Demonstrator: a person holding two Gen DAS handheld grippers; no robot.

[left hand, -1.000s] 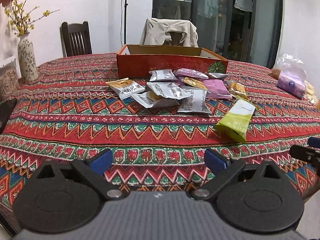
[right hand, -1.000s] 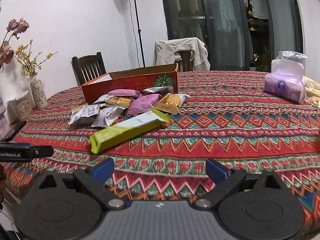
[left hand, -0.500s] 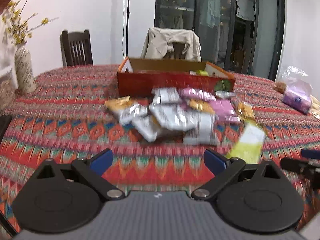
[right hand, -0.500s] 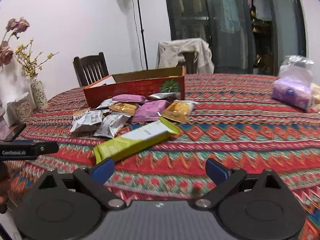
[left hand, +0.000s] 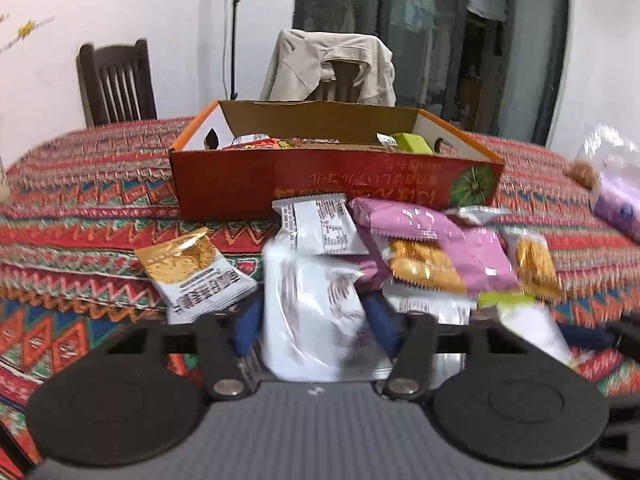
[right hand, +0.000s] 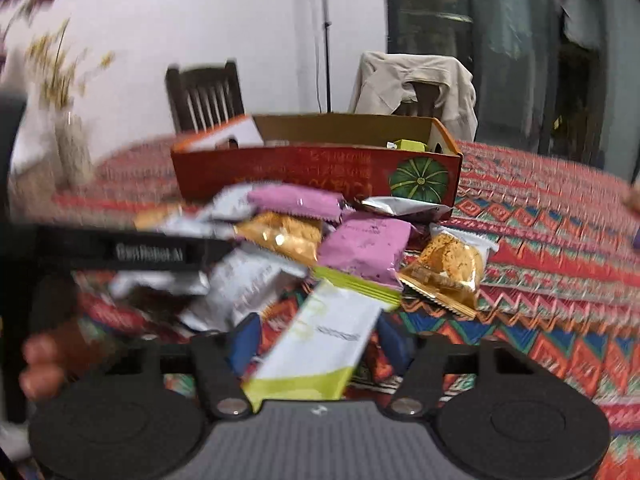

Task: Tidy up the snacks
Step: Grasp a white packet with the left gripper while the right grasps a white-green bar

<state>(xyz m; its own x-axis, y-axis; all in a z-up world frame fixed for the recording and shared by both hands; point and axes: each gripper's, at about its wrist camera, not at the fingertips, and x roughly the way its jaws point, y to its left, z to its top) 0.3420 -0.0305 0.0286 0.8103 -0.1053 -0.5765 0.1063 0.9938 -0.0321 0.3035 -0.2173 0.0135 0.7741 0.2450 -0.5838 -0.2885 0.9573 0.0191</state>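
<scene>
Two grips at once: both hand-held grippers now stand at the snack pile, and the jaws of each have just been closing, each with a packet between them.
Left hand-held gripper: it is clamped on a white snack packet; the blue pads sit against its two sides and the film looks crumpled between them.
Right hand-held gripper: a long white and lime-green packet lies between its jaws; the right pad seems to touch its edge, but a small gap shows beside the left pad, so I judge this grip is not yet firm.
Change from before: a second ago both pairs of jaws were wide apart and well back from the pile; now the pile fills the lower half of each view.
Meaning for the task: picking begins, and I judge the next step is to carry both packets to the box.
Orange cardboard box: it stands open on the desk just behind the pile, and some snacks are already inside.
Rest of the pile: purple packets, golden cracker packets and white ones overlap loosely in front of the box wall.
Look of the packets: thin, shiny film, light, and likely slippery.
</scene>
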